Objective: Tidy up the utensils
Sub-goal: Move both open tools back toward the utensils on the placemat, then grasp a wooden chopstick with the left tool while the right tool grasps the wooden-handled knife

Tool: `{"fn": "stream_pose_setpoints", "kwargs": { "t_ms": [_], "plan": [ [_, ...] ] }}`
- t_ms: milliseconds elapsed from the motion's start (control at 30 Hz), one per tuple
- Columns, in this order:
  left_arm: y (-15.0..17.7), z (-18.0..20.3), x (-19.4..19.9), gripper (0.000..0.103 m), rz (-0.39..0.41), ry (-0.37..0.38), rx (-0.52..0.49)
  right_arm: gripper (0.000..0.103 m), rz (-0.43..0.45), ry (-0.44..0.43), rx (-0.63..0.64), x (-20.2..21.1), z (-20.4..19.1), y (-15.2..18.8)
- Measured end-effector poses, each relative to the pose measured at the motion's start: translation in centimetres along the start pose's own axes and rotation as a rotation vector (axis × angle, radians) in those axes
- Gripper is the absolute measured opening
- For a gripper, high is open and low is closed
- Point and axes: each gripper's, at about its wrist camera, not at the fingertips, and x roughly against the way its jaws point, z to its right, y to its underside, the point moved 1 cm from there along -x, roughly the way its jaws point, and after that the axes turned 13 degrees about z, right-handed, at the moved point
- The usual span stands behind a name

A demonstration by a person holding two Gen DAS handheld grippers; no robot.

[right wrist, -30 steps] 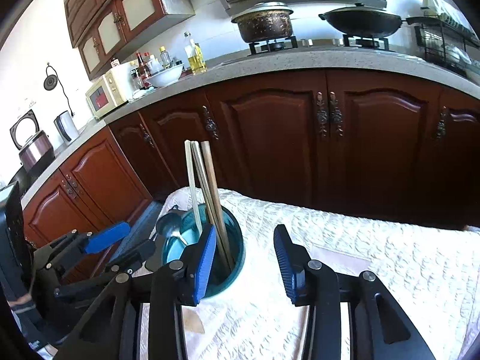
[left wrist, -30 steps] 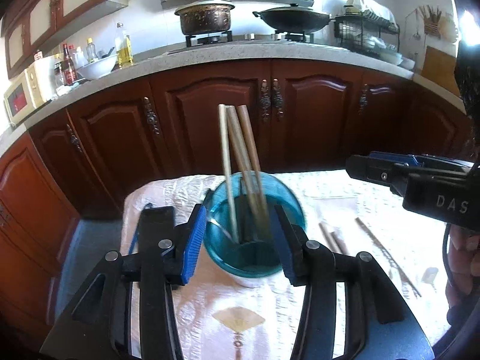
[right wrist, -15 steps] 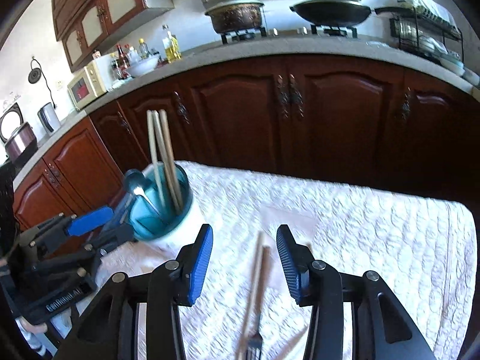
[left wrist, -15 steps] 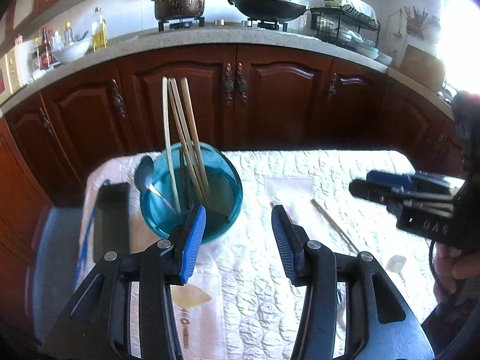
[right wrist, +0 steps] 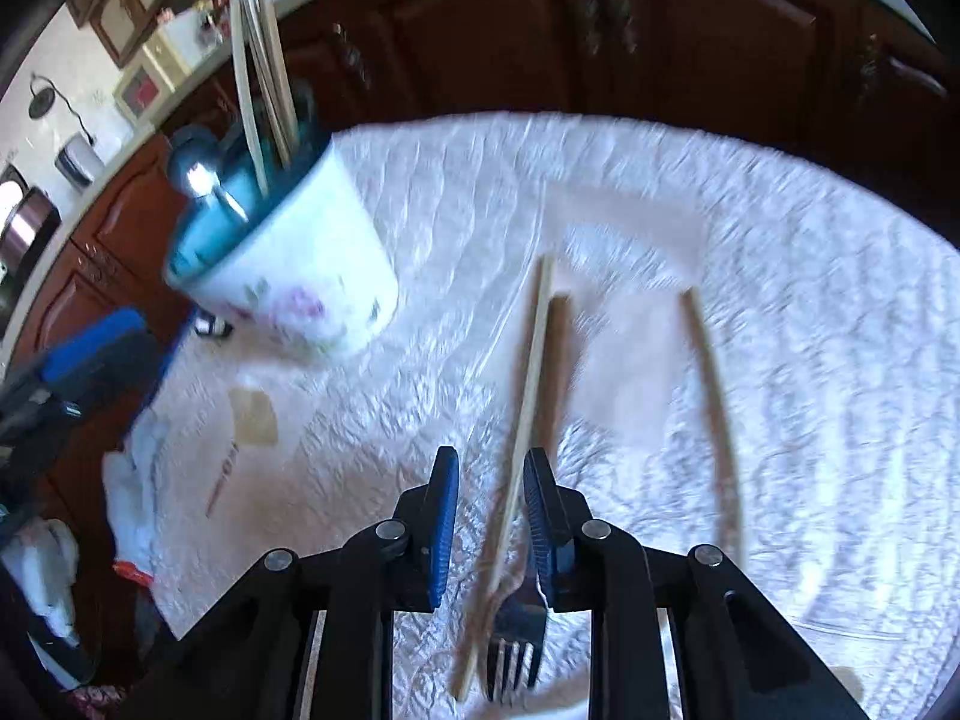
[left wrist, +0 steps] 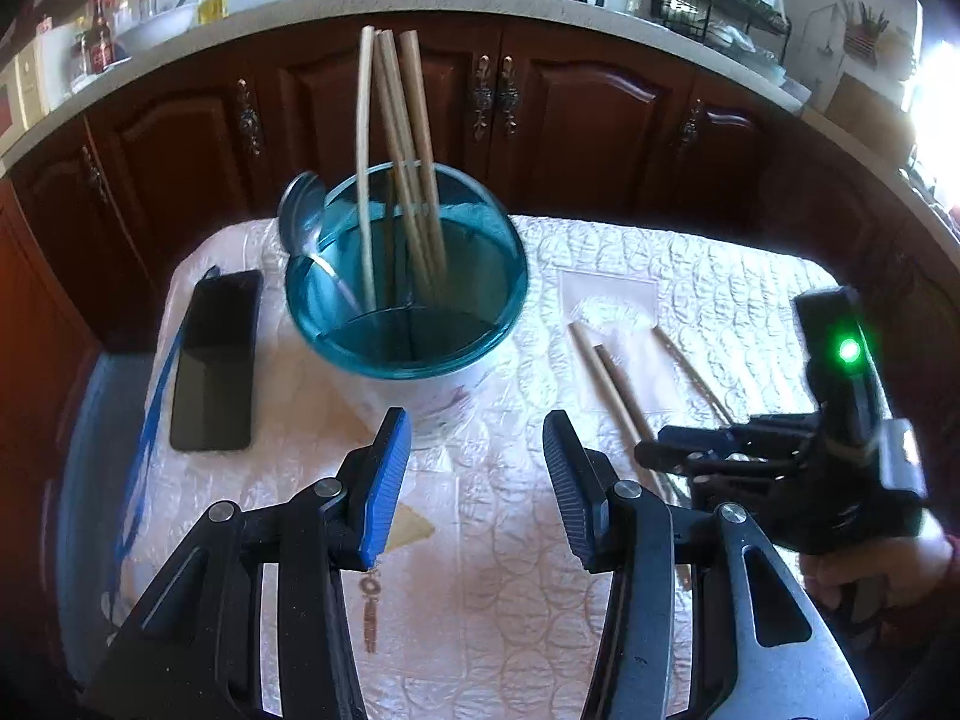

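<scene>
My right tongs [right wrist: 491, 480] are closing around a chopstick [right wrist: 528, 384] on the worktop [right wrist: 810, 312], not clamped; left tongs [left wrist: 477, 450] released, empty.

Your right gripper [right wrist: 491, 480] points down at the white quilted cloth [right wrist: 780, 330], and its jaws are closing with a pale chopstick [right wrist: 528, 396] between them; the pads do not yet press on it. That chopstick lies just right of the utensil holder [right wrist: 300, 264], running from the cloth's middle back under your fingers. A dark-handled fork [right wrist: 513, 642] lies beside it, tines toward you. A third stick [right wrist: 714, 408] lies farther right of the holder, well apart. The holder, white outside and teal inside, carries upright chopsticks [right wrist: 258, 66] and a spoon [right wrist: 198, 174]. The picture is blurred.
</scene>
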Motion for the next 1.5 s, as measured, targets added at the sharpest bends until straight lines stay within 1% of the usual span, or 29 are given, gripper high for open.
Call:
{"fn": "stream_pose_setpoints", "kwargs": {
  "t_ms": [233,300,333,367,467,533,633,700,733,767,867,1033,1100,1167,1300,1500],
  "plan": [
    [0.5,-1.3,-0.5,0.045,-0.019,-0.013,0.024,0.020,-0.047,0.062,-0.012,-2.4,0.5,0.7],
    [0.7,-1.2,-0.6,0.045,-0.026,-0.011,0.025,0.012,-0.043,0.059,-0.017,-3.0,0.2,0.7],
    [0.8,-1.2,-0.7,0.045,-0.028,-0.008,0.025,0.006,-0.047,0.043,-0.022,-2.9,0.1,0.8],
    [0.9,-1.1,-0.7,0.045,-0.031,-0.004,0.027,0.005,-0.051,0.026,-0.023,-2.9,-0.2,1.0],
    [1.2,-1.3,-0.9,0.045,-0.045,0.009,0.036,0.005,-0.070,-0.051,0.011,-2.1,-1.6,1.7],
    [1.7,-1.7,-1.1,0.045,-0.063,0.019,0.051,0.004,-0.092,-0.134,0.023,-1.2,-3.2,2.7],
    [2.7,-2.4,-1.4,0.045,-0.101,0.026,0.075,0.005,-0.119,-0.184,0.065,-0.7,-5.0,4.2],
    [3.4,-3.1,-1.6,0.045,-0.127,0.036,0.102,0.004,-0.165,-0.220,0.094,-1.0,-6.1,5.2],
    [3.6,-3.4,-1.7,0.045,-0.138,0.043,0.116,0.006,-0.181,-0.220,0.104,-1.2,-6.3,5.5],
    [3.9,-3.7,-1.8,0.045,-0.150,0.049,0.134,0.010,-0.179,-0.218,0.104,-1.0,-6.4,5.5],
    [4.5,-4.2,-2.4,0.045,-0.177,0.060,0.171,0.012,-0.128,-0.192,0.060,-0.3,-5.2,4.1],
    [4.8,-3.7,-4.2,0.045,-0.206,0.095,0.229,0.012,-0.033,-0.051,0.007,-0.1,-1.2,0.9],
    [4.9,-3.4,-5.1,0.045,-0.214,0.102,0.248,0.017,-0.018,-0.021,-0.020,-0.6,0.0,-0.3],
    [5.0,-3.2,-6.2,0.045,-0.230,0.101,0.274,0.028,-0.023,-0.001,-0.052,-1.6,1.0,-1.2],
    [5.3,-3.1,-8.0,0.045,-0.244,0.091,0.313,0.029,-0.039,0.046,-0.050,-3.5,1.5,-3.0],
    [5.6,-3.0,-9.2,0.045,-0.233,0.065,0.347,0.029,-0.076,0.070,-0.060,-7.1,1.1,-3.9]
  ]
}}
